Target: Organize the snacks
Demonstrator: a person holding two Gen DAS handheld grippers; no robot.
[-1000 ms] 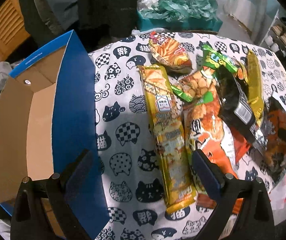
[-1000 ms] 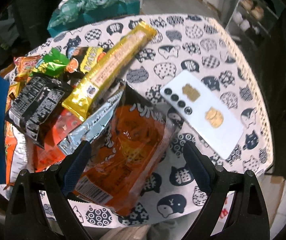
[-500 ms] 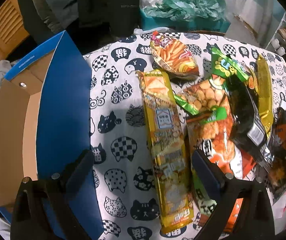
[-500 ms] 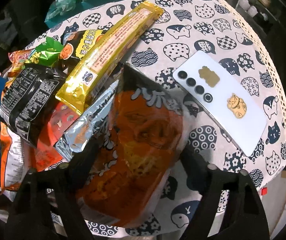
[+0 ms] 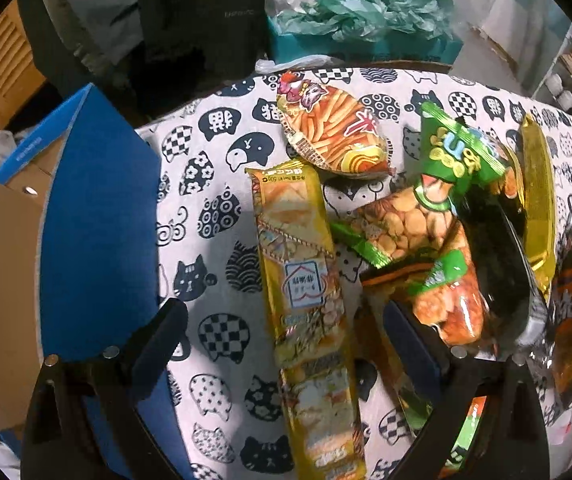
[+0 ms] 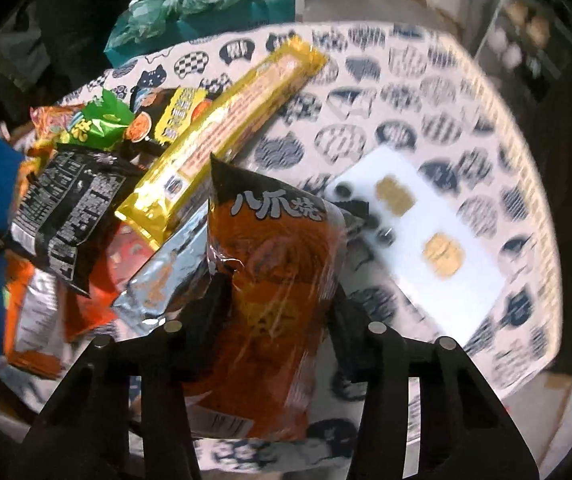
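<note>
While the right gripper (image 6: 273, 312) jaws are closing on the orange snack bag (image 6: 273, 264) lying on the worktop pile, left gripper (image 5: 286, 340) hangs wide open, empty; next likely lift toward the blue box (image 5: 97, 240).

Both cameras ride their grippers and look steeply down, close over the cat-print tablecloth (image 5: 221, 208). The left view faces between its fingers toward the snack pile, blue box (image 5: 97, 240) leftward. Both share the green packet (image 5: 458, 152) (image 6: 97, 128) and black packet (image 6: 65, 208).
</note>
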